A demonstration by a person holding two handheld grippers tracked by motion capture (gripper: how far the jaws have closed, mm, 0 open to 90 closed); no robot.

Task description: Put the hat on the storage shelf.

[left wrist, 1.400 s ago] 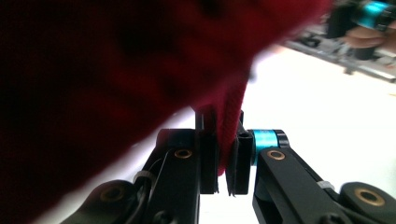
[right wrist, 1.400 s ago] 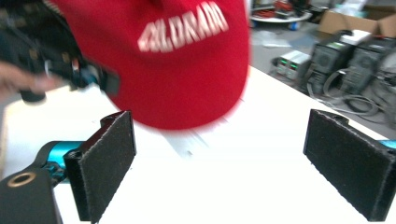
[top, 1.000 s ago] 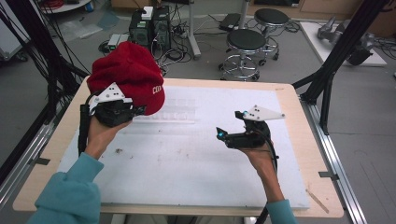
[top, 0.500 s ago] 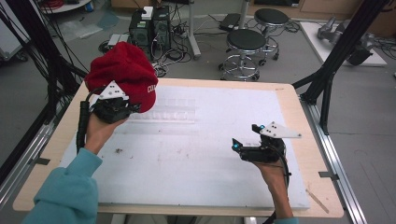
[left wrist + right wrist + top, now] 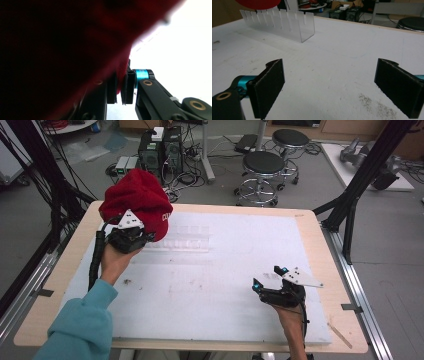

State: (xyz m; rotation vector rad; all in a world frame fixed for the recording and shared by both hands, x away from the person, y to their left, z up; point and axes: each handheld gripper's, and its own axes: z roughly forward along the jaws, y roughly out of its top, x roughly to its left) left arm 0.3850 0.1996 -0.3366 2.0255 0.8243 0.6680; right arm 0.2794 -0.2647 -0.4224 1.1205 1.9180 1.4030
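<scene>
A red knit beanie [image 5: 139, 200] with white lettering hangs in the air over the table's far left, held up by my left gripper [image 5: 146, 238]. In the left gripper view the red fabric [image 5: 75, 50] drapes close over the lens, and its edge is pinched between the two nearly closed jaws of my left gripper [image 5: 120, 86]. My right gripper [image 5: 266, 281] hovers low over the white mat at the near right, wide open with nothing between its pads [image 5: 270, 85]. A clear slotted acrylic rack [image 5: 284, 23] stands ahead of it, seen also as the rack [image 5: 185, 240] beside the beanie.
A white mat [image 5: 215, 270] covers a wooden table [image 5: 320, 245]. Black frame posts [image 5: 355, 195] rise at the right and left edges. Stools [image 5: 262, 175] and computer boxes [image 5: 160, 150] stand on the floor beyond the far edge.
My right gripper has pulled back toward the near right corner of the mat and opened wide. The left gripper has kept the beanie aloft, nearly still.
</scene>
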